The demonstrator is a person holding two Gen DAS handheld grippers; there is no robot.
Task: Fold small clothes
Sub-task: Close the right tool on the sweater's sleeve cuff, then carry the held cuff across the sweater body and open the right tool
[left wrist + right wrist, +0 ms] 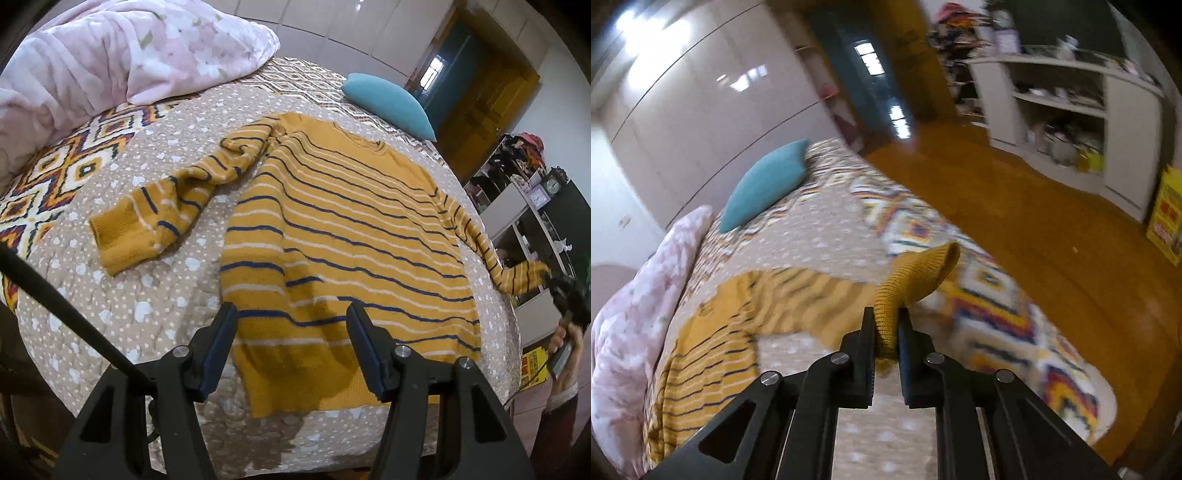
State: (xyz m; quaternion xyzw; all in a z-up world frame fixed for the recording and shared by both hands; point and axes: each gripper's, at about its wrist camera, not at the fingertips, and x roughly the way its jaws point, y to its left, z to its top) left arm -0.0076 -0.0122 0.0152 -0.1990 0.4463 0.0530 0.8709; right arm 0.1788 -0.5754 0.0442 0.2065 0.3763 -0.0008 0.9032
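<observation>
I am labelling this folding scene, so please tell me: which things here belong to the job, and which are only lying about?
Belongs to the job:
- striped yellow sweater, spread on the bed
- its sleeve cuff, pinched in the right tongs
- left tongs, open above the hem

Only lying about:
- teal pillow
- pink quilt
- patterned bedspread
- white shelf unit

The sweater (pixel 343 236) lay spread flat on the bed (pixel 147 295); its left sleeve (pixel 162 210) lay bent beside the body; the right sleeve (pixel 498 258) reached past the bed's edge, its cuff (pixel 916 284) between the right gripper's (pixel 886 332) pads; a pillow (pixel 388 101) lay behind the collar; a quilt (pixel 122 55) was heaped far left; shelves (pixel 1071 110) stood beyond the floor to the right.
</observation>
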